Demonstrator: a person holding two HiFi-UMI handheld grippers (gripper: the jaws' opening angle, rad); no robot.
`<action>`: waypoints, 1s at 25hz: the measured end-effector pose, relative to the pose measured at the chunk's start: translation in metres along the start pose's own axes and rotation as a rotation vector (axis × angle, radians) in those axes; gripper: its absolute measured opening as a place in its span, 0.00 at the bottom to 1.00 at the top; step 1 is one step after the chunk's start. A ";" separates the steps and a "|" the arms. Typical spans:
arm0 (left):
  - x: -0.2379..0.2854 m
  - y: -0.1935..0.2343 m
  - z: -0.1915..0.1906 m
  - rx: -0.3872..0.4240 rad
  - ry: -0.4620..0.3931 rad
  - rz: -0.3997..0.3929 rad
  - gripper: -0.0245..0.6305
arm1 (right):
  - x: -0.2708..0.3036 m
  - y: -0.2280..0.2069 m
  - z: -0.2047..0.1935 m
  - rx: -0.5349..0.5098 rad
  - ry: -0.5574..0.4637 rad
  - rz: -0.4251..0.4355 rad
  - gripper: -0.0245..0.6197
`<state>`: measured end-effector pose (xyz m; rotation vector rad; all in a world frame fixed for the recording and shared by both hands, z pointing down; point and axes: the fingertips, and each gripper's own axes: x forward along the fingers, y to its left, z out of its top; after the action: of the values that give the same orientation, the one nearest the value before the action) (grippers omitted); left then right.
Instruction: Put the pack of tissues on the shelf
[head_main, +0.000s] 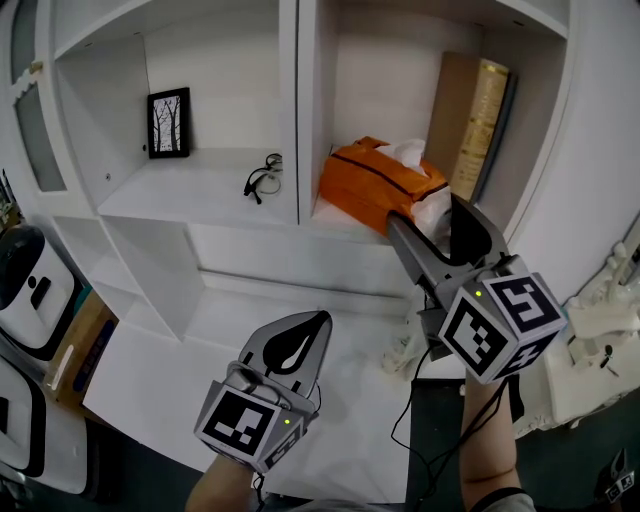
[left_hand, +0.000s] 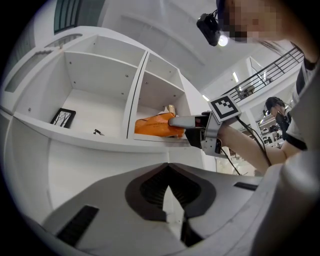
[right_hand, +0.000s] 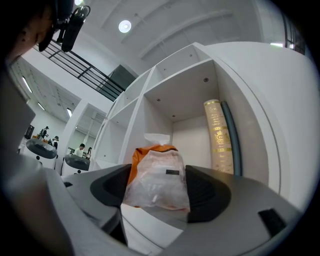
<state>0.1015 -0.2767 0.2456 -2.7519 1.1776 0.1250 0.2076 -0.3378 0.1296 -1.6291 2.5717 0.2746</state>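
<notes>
The pack of tissues (head_main: 433, 213), a clear plastic pouch, sits at the front edge of the right shelf compartment (head_main: 340, 215), against an orange tissue box (head_main: 372, 178). My right gripper (head_main: 425, 212) reaches into that compartment with its jaws spread on either side of the pack. In the right gripper view the pack (right_hand: 159, 180) fills the gap between the wide jaws of the right gripper (right_hand: 159, 195), orange box (right_hand: 142, 155) behind it. My left gripper (head_main: 319, 320) hangs lower, before the shelf's bottom ledge, jaws shut on nothing. The left gripper (left_hand: 168, 166) looks up at the right gripper (left_hand: 175, 121).
A framed tree picture (head_main: 168, 122) and a pair of glasses (head_main: 263, 178) occupy the left compartment. Tall books (head_main: 478, 125) stand at the right compartment's back right. A white machine (head_main: 28, 285) and a cardboard box (head_main: 80, 345) are at the left, white ornaments (head_main: 600, 300) at the right.
</notes>
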 end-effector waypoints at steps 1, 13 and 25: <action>0.000 -0.001 0.000 0.000 0.000 -0.002 0.09 | 0.000 0.000 0.000 0.002 -0.003 0.006 0.60; 0.001 -0.007 0.000 0.001 0.005 -0.001 0.09 | -0.016 -0.002 0.011 -0.008 -0.073 0.001 0.65; 0.004 -0.021 0.001 0.004 0.002 -0.024 0.09 | -0.045 0.007 0.004 -0.036 -0.053 0.005 0.11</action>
<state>0.1198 -0.2651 0.2460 -2.7628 1.1436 0.1173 0.2206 -0.2945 0.1338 -1.6051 2.5468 0.3610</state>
